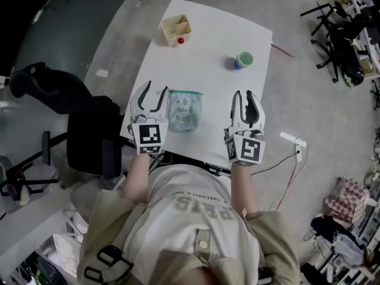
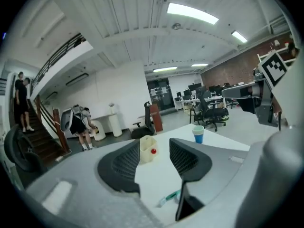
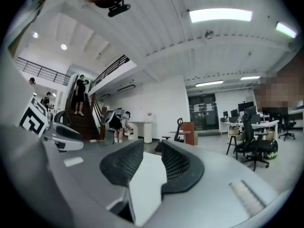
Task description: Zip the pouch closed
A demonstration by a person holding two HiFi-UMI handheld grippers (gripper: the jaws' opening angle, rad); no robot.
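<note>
Right now left gripper and right gripper hang above the tabletop, fingers apart, nothing between them. Pouch lies flat, just beside the left. Zip state unreadable. Suggest: left clamps fabric at the zip end, right nips the slider, pulls straight along the teeth.

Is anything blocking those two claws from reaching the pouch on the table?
Nothing visible does. The pouch lies on the bare white table between the open, empty left gripper and right gripper; the cup and box sit farther back.
</note>
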